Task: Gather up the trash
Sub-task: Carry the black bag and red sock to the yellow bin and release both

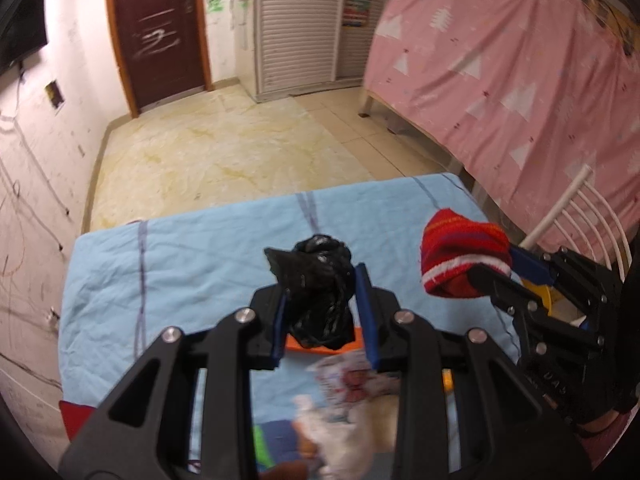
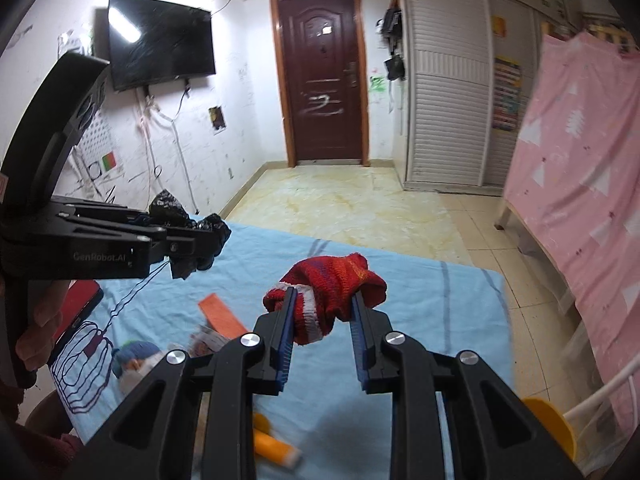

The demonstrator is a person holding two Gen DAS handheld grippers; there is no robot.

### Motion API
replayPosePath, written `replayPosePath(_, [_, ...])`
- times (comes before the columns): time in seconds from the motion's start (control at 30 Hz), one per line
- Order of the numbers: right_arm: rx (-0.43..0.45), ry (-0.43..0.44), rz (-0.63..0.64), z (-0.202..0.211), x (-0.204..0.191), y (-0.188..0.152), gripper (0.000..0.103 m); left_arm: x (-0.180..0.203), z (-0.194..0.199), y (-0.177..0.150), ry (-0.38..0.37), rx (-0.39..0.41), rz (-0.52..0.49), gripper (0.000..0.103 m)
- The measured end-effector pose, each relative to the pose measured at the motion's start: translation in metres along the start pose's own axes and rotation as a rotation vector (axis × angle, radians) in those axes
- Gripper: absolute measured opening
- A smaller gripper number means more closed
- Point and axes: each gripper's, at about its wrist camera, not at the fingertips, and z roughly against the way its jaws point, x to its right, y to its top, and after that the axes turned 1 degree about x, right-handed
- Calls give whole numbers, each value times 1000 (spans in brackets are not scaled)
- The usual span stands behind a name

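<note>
- left wrist view: your left claw (image 1: 322, 312) is clamped on a crumpled black plastic bag (image 1: 318, 280), held up above the worktop (image 1: 180, 264) with its light blue cloth.
- same view, over on the right your right claw (image 1: 494, 270) is pinching a red knit sock (image 1: 460, 258) with a white stripe near its cuff, also lifted off the cloth.
- right wrist view: the sock (image 2: 328, 292) sits squeezed between the two blue pads (image 2: 285, 340), bunched up and poking out past the tips.
- your left claw (image 2: 188, 246) shows at the left edge there, side on, the black bag (image 2: 188, 226) sticking out of its tip.
- lying on the cloth under both claws: an orange card (image 2: 222, 314), a printed wrapper (image 1: 352, 376) that's too blurry to read, some white crumpled stuff (image 1: 340, 432), and an orange tube (image 2: 272, 444) near the front edge.
- yellow bin (image 2: 550, 424) sits low at the right, off the worktop, next to a white chair back (image 1: 580, 216).
- pink sheet (image 1: 520, 60) hangs along the right side, dark door (image 2: 320, 76) at the far end.
</note>
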Motion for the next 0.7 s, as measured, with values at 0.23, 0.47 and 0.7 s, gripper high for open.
replayPosePath(0.23, [42,-57,-93,37,61,-23,19,63,-6,4,-37,-7,-108,28])
replayPosePath(0.47, [49,-139,-173,68,119,-53,19,128,-19,0,-81,-26,-202,28])
replayPosePath(0.7, [53,-206,-226,87,155,-80,19,183,-30,0,-108,-42,-265,28])
